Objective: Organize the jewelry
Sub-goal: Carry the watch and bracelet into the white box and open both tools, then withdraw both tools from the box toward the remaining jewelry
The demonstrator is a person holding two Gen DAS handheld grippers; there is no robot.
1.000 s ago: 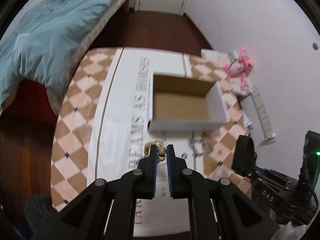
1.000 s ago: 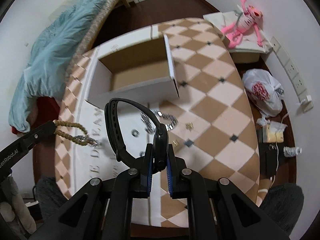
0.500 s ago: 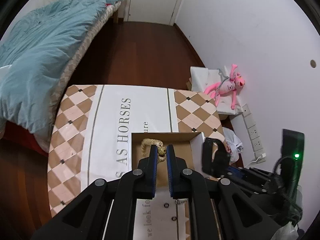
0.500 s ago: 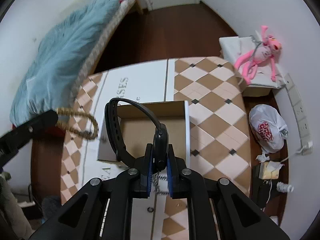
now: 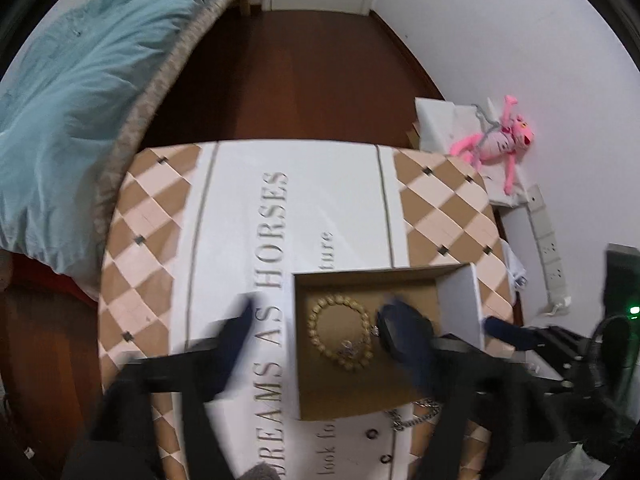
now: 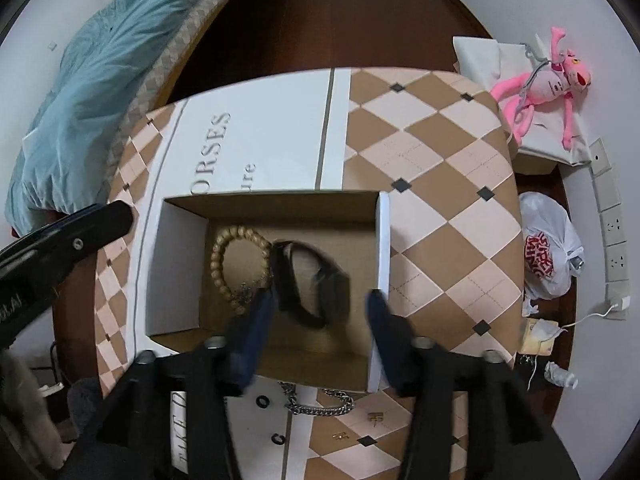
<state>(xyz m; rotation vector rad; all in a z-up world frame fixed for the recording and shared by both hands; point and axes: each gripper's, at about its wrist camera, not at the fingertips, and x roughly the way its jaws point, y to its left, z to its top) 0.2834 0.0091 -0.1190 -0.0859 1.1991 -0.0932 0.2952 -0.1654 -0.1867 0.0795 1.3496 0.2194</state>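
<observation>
An open cardboard box (image 5: 460,292) (image 6: 176,264) stands on the patterned table. A tan beaded bracelet (image 5: 340,336) (image 6: 224,264) lies on the box floor. A black band (image 6: 308,284) lies beside it, blurred. My left gripper (image 5: 320,340) is open above the box, its fingers wide apart. My right gripper (image 6: 316,320) is open over the box's near edge, nothing between its fingers. A silver chain (image 6: 320,404) (image 5: 416,412) and small rings (image 6: 262,402) lie on the table in front of the box.
The table (image 6: 440,184) has a checkered cloth with a white lettered strip. A bed with a blue quilt (image 5: 72,92) is at the left. A pink plush toy (image 6: 548,80), a plastic bag (image 6: 548,256) and a power strip (image 6: 612,232) are at the right.
Both grippers have opened. The beaded bracelet left the left gripper and the black band left the right gripper; both now lie in the box.
</observation>
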